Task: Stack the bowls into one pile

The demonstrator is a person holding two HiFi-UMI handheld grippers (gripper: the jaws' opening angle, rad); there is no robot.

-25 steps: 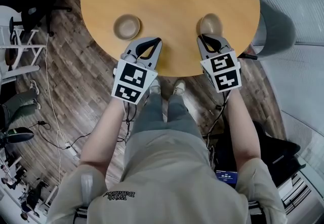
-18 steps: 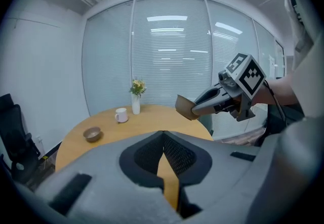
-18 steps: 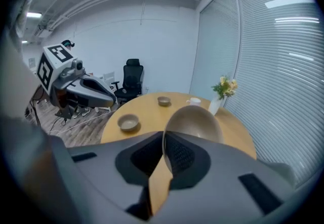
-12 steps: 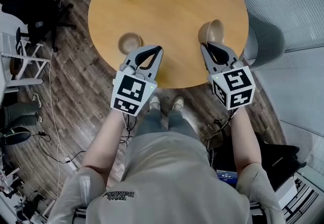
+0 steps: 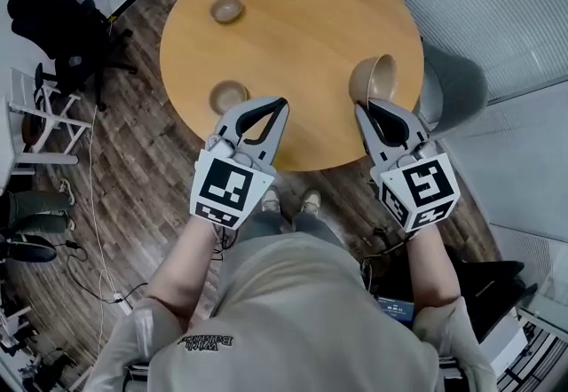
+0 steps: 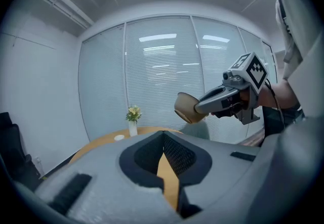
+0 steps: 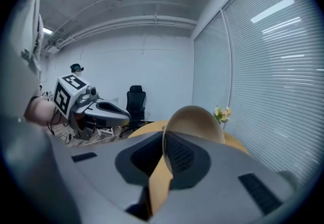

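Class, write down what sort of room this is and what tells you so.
Probably an office meeting room: a round wooden table, a black office chair and a glass wall with blinds.

No legible text, small upside-down shirt print (image 5: 210, 341) unreadable

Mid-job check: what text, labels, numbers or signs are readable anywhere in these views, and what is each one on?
Nothing can be read with certainty.
Print on the person's shirt: upside down in the head view, too small and blurred to read.
White print on the blue item at the person's right side: too small to read.
Cubes on the left gripper and right gripper: black-and-white square markers only, no words or numbers.
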